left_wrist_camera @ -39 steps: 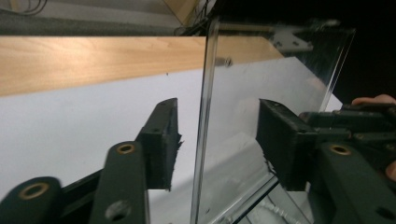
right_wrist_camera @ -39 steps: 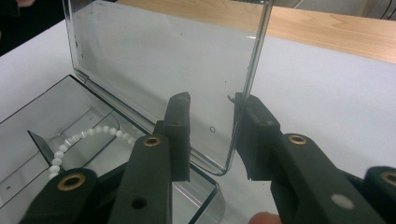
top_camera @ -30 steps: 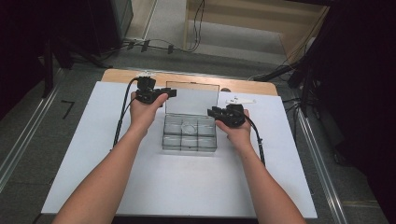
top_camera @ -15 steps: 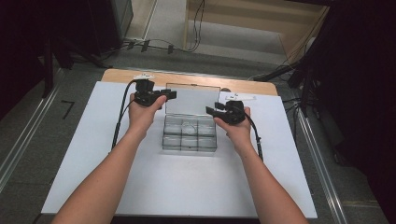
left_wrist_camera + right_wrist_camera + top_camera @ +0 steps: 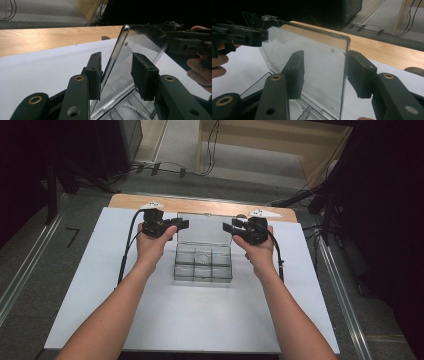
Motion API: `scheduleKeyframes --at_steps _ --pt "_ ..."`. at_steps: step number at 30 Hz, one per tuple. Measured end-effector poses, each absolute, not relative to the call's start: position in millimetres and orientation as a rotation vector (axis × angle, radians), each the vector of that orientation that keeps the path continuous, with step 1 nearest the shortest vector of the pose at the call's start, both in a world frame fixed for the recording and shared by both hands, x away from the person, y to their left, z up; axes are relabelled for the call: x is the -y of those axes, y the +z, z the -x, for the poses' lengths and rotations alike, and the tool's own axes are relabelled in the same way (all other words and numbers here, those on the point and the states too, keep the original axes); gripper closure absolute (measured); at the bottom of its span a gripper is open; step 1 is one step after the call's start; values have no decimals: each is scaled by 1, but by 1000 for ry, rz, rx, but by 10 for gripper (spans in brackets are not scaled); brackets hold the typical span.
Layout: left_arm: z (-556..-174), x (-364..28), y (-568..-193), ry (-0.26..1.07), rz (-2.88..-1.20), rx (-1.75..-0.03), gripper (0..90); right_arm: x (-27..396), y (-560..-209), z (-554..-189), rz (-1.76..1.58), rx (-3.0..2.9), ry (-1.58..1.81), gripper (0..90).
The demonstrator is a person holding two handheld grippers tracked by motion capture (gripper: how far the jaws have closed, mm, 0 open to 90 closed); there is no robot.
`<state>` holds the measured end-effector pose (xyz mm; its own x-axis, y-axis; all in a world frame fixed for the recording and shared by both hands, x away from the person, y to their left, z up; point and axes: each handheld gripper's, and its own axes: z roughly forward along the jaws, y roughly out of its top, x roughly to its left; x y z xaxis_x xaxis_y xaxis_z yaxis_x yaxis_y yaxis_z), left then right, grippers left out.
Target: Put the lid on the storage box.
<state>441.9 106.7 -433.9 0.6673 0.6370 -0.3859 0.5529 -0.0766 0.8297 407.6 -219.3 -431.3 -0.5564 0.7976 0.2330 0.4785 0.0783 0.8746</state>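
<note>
Now: step | both hands are lifting the clear lid (image 5: 203, 228) of the box (image 5: 202, 263) mid-table | left gripper (image 5: 116, 72) and right gripper (image 5: 325, 72) are standing open around its edges, not pinching | next: tipping it gently back.

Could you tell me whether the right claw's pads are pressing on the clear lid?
Apart: the right gripper view shows the lid edge between pads with gaps.
</note>
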Motion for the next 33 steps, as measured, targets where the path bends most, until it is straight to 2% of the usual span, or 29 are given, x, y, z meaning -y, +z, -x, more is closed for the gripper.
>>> scheduleKeyframes --at_steps 17,26,33 --pt "-428 -110 -434 92 -1736 -935 575 217 -426 -398 -1236 -2072 1482 541" --pt "-418 -113 -431 88 -1714 -928 460 218 -428 -389 -1216 -2075 1504 538" --pt "-407 -129 -434 95 -1710 -927 520 219 -430 -384 -1203 -2066 1523 530"
